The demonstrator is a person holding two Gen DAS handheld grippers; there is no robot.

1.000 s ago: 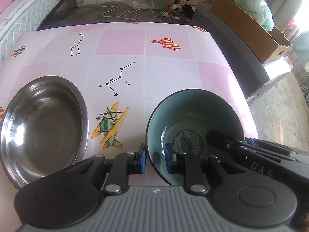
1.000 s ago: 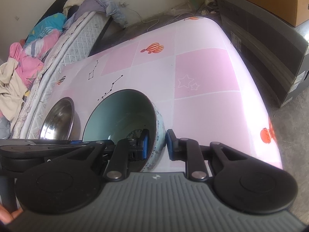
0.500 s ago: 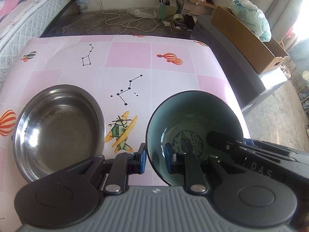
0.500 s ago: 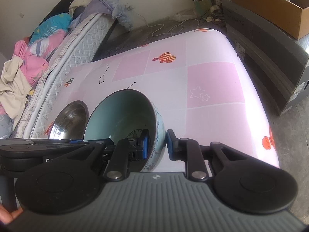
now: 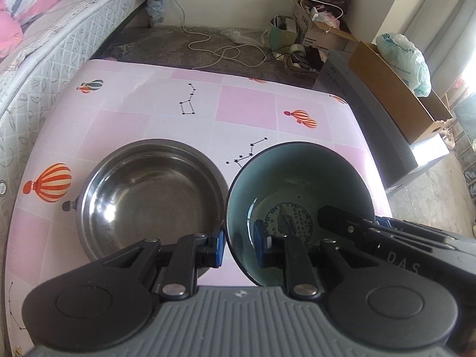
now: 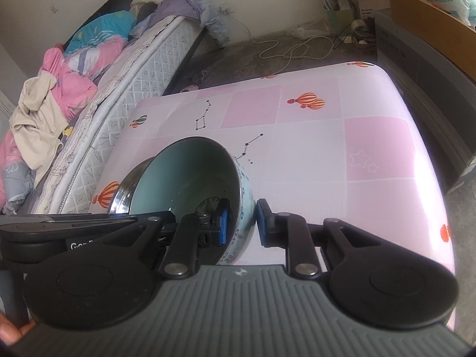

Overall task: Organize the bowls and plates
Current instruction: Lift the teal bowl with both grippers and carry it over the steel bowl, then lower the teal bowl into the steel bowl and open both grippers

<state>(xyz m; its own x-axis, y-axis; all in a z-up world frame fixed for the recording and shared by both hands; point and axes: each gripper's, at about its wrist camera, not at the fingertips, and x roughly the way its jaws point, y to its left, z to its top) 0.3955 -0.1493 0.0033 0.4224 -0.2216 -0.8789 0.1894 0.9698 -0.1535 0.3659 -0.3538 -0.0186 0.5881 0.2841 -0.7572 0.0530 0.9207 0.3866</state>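
- Pinching opposite sides of the rim, the left tongs (image 5: 238, 245) and the right tongs (image 6: 241, 223) carry one ceramic bowl (image 5: 297, 190) between them; each pair has one blue pad inside the teal wall and one outside, pressed onto the rim.
- We see the bowl held off the bench (image 5: 247, 110) and tilted in the right wrist view, its patterned outer wall facing the right tongs.
- Compared with a second ago, we note that both views take in more of the bench and the floor beyond it, which we read as the bowl being raised; the grip of both tongs is unchanged.
- Over the same interval the steel bowl (image 5: 151, 196), which stands on the bench, has come from well to the left to just beside the ceramic bowl in the left wrist view; their rims now appear to meet or overlap there, and from the right wrist view the ceramic bowl hides most of it.
- We judge this to mean the ceramic bowl is being carried toward the steel one for nesting, with the lowering step not yet done.
- Count: two tongs, two bowls (one ceramic, one steel), no plates in view.
- Outward from the bench we see a mattress (image 6: 142, 68) with heaped bedding on one side and cardboard boxes (image 5: 395, 89) on the other.
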